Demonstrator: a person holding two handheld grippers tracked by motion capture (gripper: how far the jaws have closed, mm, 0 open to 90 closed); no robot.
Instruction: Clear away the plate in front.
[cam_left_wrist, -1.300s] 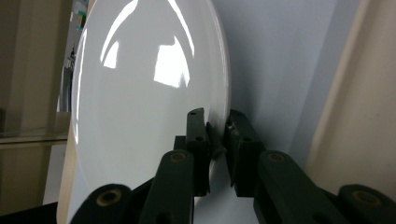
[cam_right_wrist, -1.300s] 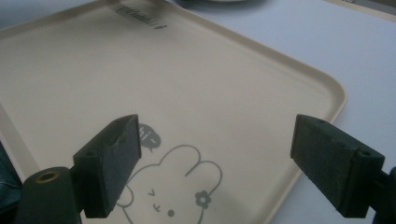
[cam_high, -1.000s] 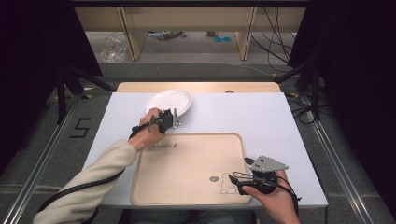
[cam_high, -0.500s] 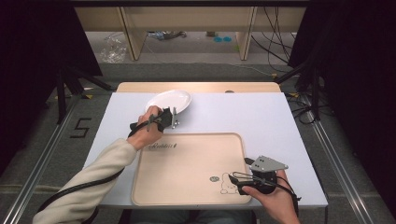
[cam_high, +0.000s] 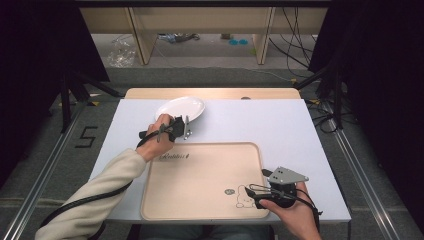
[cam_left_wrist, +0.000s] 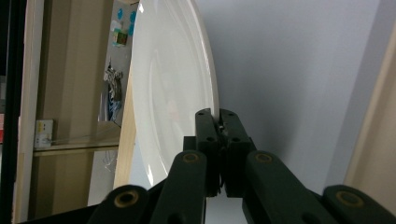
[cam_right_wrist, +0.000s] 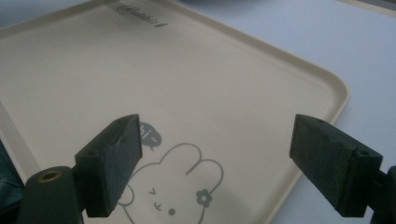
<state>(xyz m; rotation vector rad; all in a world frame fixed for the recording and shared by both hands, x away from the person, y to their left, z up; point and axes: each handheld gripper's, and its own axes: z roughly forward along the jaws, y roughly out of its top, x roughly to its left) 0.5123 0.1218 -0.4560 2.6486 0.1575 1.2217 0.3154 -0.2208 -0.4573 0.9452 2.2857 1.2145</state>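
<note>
The tray (cam_high: 200, 182) served as the reference. It was a beige rectangular tray lying flat on the white table (cam_high: 280, 125), at the near middle of the tabletop. A rabbit drawing (cam_right_wrist: 173, 186) was printed on the tray's near right corner, and a line of lettering (cam_high: 173, 156) ran along its far left edge.

The left gripper (cam_high: 186, 128) was held just beyond the tray's far left corner, in the person's left hand (cam_high: 159, 137). Its jaws were clamped together on the near rim of the white plate (cam_high: 180, 108). In the left gripper view, the plate (cam_left_wrist: 173, 88) edge passed between the two black jaw tips, which met with almost no gap. The plate sat beyond the tray's far edge, toward the back of the table, partly over the strip of bare wood (cam_high: 215, 93) along the table's far side. Whether the plate was lifted clear of the table could not be told.

The right gripper (cam_high: 252, 190) was held over the tray's near right corner, in the person's right hand (cam_high: 295, 217). Its jaws were spread wide and gripped nothing. In the right gripper view, the two jaw pads (cam_right_wrist: 114, 161) stood well apart above the tray (cam_right_wrist: 210, 93), with the rabbit drawing between them. Whether the jaws touched the tray surface could not be told.
</note>
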